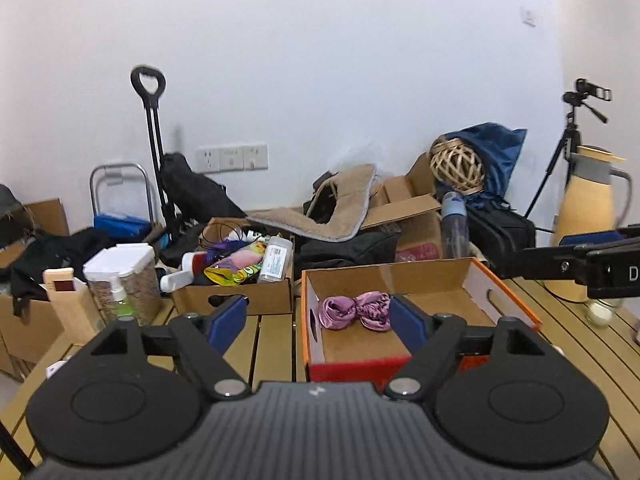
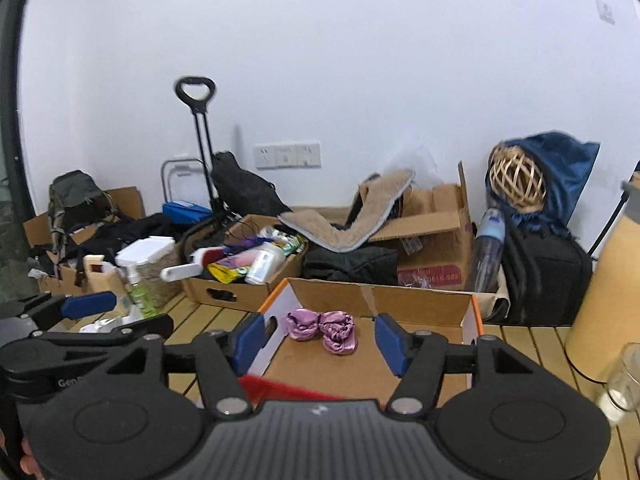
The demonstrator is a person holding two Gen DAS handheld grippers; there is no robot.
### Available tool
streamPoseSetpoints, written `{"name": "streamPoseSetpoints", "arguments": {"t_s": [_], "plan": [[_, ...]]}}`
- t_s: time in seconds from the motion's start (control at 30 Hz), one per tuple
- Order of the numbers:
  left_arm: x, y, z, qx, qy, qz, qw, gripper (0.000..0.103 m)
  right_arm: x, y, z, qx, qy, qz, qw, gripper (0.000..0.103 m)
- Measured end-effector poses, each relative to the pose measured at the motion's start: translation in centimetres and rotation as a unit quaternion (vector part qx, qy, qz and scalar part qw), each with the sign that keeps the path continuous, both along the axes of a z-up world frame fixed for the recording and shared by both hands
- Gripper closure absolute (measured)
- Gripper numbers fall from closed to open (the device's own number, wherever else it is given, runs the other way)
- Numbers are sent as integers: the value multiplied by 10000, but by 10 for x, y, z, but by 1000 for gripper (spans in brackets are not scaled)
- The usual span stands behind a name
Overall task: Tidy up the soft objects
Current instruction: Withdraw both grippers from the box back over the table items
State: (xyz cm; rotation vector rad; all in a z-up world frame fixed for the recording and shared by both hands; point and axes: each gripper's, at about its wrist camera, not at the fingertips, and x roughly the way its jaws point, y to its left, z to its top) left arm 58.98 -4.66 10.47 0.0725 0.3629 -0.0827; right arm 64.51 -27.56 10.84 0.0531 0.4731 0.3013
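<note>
A crumpled purple satin cloth (image 1: 355,310) lies alone on the floor of an orange-rimmed cardboard box (image 1: 504,280) on the slatted wooden table. My left gripper (image 1: 318,322) hovers in front of the box, jaws wide apart, nothing between the blue pads. In the right wrist view the same purple cloth (image 2: 324,330) rests inside the box (image 2: 472,324), and my right gripper (image 2: 318,344) stands open and empty before it. The other gripper shows at each view's side: the right gripper's body (image 1: 592,264) and the left gripper's blue pad (image 2: 90,305).
Behind the box sits a brown box (image 1: 236,298) full of bottles and packets, a lidded jar (image 1: 120,276), a green spray bottle (image 2: 140,292), a beige mat (image 1: 320,216), a water bottle (image 1: 454,226), a woven ball (image 1: 456,166), a tan jug (image 1: 588,216) and a glass (image 2: 624,380).
</note>
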Motion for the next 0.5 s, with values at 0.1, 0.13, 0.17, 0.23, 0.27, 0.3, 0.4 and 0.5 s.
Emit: {"name": "streamPoseSetpoints", "arguments": {"t_s": [0.1, 0.13, 0.17, 0.23, 0.27, 0.3, 0.4, 0.5], "plan": [[-38, -2, -2, 33, -189, -57, 9998, 18, -40, -3, 0, -71, -210, -42, 9997, 35], [-53, -2, -3, 53, -272, -82, 9996, 17, -54, -5, -1, -103, -276, -60, 9995, 35], [-66, -2, -4, 50, -350, -100, 9993, 16, -66, -7, -2, -116, -337, -90, 9993, 34], [-92, -1, -6, -25, -473, -142, 9988, 12, -92, -10, -5, -153, -455, -148, 9987, 33], [-105, 0, -8, -71, -493, -161, 9986, 12, -105, -11, -8, -148, -503, -175, 9985, 31], [-116, 1, -9, -112, -519, -184, 9984, 11, -119, -12, -11, -139, -564, -213, 9981, 28], [-153, 6, -16, -171, -666, -225, 9974, 8, -159, -17, -21, -98, -703, -306, 9970, 24], [-190, 7, -26, -96, -882, -260, 9957, 5, -197, -20, -35, -60, -811, -355, 9961, 23]]}}
